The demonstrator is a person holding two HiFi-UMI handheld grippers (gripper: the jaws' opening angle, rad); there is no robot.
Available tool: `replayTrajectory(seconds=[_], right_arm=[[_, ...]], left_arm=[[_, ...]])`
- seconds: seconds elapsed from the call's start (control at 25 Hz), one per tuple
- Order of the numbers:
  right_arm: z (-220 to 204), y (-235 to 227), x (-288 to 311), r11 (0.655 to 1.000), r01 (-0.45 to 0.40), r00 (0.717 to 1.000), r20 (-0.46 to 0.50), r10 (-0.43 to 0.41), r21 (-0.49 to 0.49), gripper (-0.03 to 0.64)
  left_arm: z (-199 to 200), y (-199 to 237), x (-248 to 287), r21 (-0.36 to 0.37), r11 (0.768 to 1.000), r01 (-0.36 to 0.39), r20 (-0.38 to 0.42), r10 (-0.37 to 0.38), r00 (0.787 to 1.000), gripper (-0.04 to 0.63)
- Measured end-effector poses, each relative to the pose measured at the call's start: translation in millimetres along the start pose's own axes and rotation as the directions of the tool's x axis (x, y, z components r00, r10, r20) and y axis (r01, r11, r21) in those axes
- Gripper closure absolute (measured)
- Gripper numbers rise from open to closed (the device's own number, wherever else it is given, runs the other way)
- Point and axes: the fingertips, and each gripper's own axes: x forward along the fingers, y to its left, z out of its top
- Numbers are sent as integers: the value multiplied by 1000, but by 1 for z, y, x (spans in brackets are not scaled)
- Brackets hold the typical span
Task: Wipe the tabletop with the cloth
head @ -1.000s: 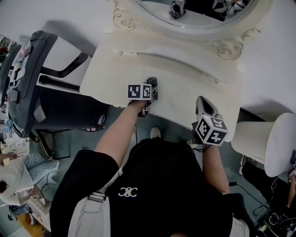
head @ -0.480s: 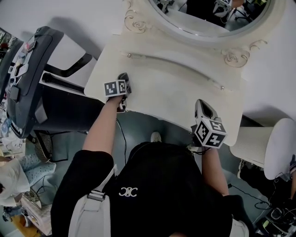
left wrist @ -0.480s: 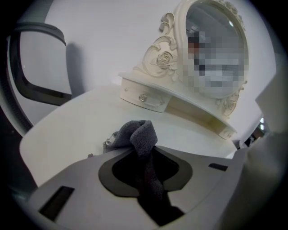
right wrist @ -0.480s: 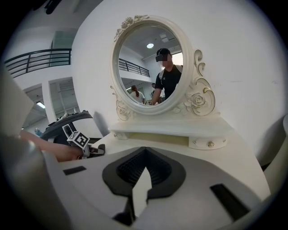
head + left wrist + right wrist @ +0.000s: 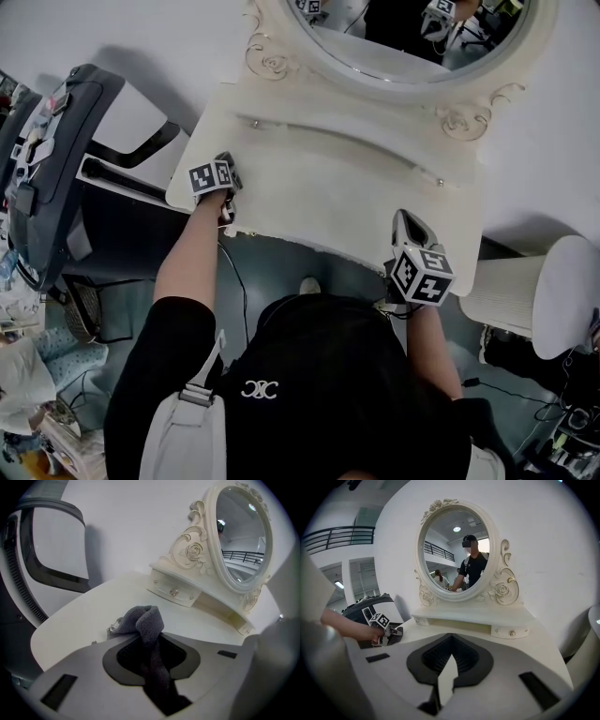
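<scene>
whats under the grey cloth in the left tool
Only the white tabletop shows around the grey cloth, which the left tool clamps near the table's left end. The patch directly beneath the bunched cloth is covered.

Cream dressing table (image 5: 347, 192) w/ carved oval mirror (image 5: 412, 28) & low drawer shelf (image 5: 342, 139) at back. On top, near front-left corner: bunched grey cloth (image 5: 143, 620), pinched in left gripper (image 5: 231, 167) jaws.

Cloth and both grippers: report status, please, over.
Left gripper shut on the cloth, at the tabletop left edge. Right gripper shut, empty, near the front right edge. Nothing seen in the way.
</scene>
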Motion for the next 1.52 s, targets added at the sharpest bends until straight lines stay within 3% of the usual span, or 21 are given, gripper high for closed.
replayTrajectory(seconds=[0.12, 0.2, 0.28, 0.4, 0.52, 0.6, 0.68, 0.8, 0.96, 1.16, 1.32, 1.52], right_arm=[[8, 4, -1, 1000, -7, 1000, 26, 7, -17, 606], [19, 5, -2, 1000, -11, 998, 59, 11, -13, 606], [33, 8, -3, 1000, -14, 995, 102, 16, -16, 606], [56, 16, -9, 1000, -29, 983, 181, 30, -7, 606], [82, 23, -19, 999, -47, 956, 289, 41, 14, 606], [98, 26, -26, 999, -41, 931, 363, 39, 0, 606], [110, 30, -32, 999, -29, 912, 409, 40, -31, 606], [118, 37, -37, 998, -28, 901, 431, 53, -64, 606], [110, 35, -32, 998, -34, 912, 407, 51, -50, 606], [100, 28, -25, 999, -37, 931, 361, 48, -37, 606], [95, 27, -22, 999, -35, 937, 348, 45, -36, 606], [94, 26, -20, 999, -24, 938, 343, 39, -48, 606]], left_arm=[[14, -11, -9, 53, 999, 12, 18, -13, 1000, 503], [35, -38, -24, 114, 993, 36, 96, -47, 994, 503], [59, -79, -47, 197, 978, 61, 195, -101, 976, 503], [83, -150, -95, 293, 951, 101, 334, -200, 921, 503], [87, -223, -142, 333, 926, 179, 430, -318, 845, 503], [79, -264, -165, 338, 909, 246, 443, -384, 810, 503], [65, -297, -180, 346, 890, 298, 430, -433, 792, 503], [44, -332, -191, 416, 854, 312, 390, -478, 787, 503], [30, -353, -190, 467, 822, 327, 347, -510, 787, 503], [30, -365, -191, 478, 811, 336, 337, -524, 782, 503], [31, -370, -196, 494, 798, 344, 335, -540, 772, 503], [30, -371, -195, 505, 792, 342, 324, -542, 775, 503]])
